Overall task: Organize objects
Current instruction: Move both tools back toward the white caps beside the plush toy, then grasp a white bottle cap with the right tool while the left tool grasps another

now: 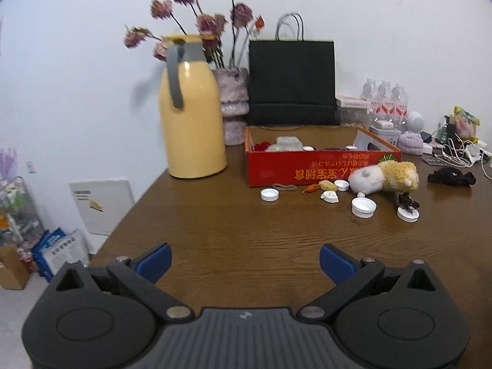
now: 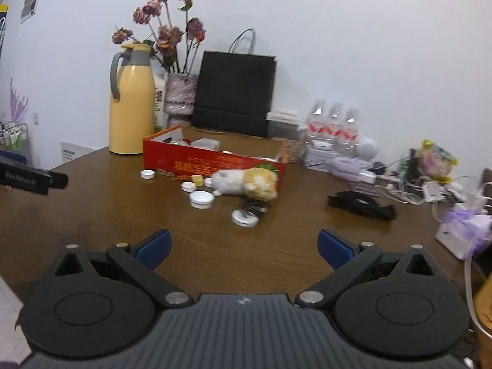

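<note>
Clutter of white bottle caps (image 1: 363, 208) and a plush toy (image 1: 387, 178) is scattered on the counter (image 1: 233, 230) just near of the red box (image 1: 307, 166), far from both released, empty hand-held grippers (image 1: 245, 261) (image 2: 244, 246), so caps could be knocked aside by a careless approach.

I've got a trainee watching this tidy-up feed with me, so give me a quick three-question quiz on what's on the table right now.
1. True or false: the plush toy already lies inside the red box.
2. What stands directly left of the red box: A) black paper bag, B) yellow thermos, C) water bottles?
3. Fill in: the left gripper and right gripper are both ____ and hold nothing.

Key
1. False: it lies on the table in front of the box, among white bottle caps.
2. B, the yellow thermos.
3. Open.
</note>
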